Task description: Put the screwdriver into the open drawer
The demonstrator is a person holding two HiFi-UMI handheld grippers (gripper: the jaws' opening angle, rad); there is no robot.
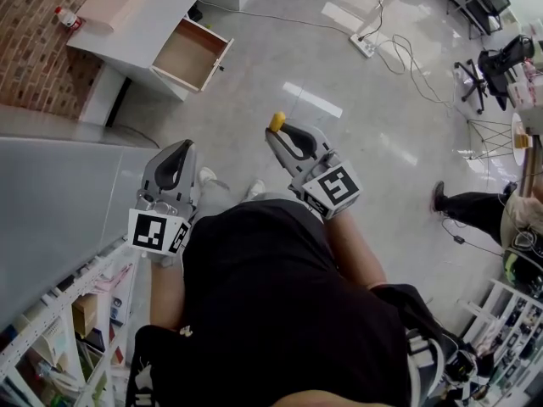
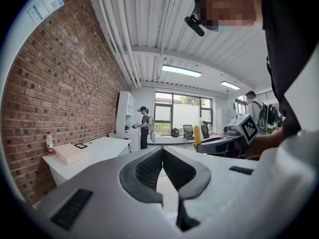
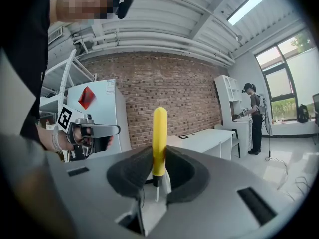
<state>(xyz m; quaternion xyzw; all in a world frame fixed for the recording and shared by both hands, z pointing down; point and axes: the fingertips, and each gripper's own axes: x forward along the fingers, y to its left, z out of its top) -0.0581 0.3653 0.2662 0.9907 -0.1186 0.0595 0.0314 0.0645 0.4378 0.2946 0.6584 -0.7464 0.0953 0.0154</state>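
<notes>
In the head view my right gripper is held at chest height, shut on the screwdriver. Its yellow handle sticks out past the jaw tips. The right gripper view shows that handle upright between the pads, with the thin metal shaft below it. My left gripper hangs beside it to the left, shut with nothing in it; its jaws meet in the left gripper view. The open drawer stands pulled out of the white desk, far ahead at the upper left.
A bottle and a flat box lie on the desk. A grey cabinet and a shelf rack stand at my left. A power strip with cables lies on the floor. Another person's leg is at the right.
</notes>
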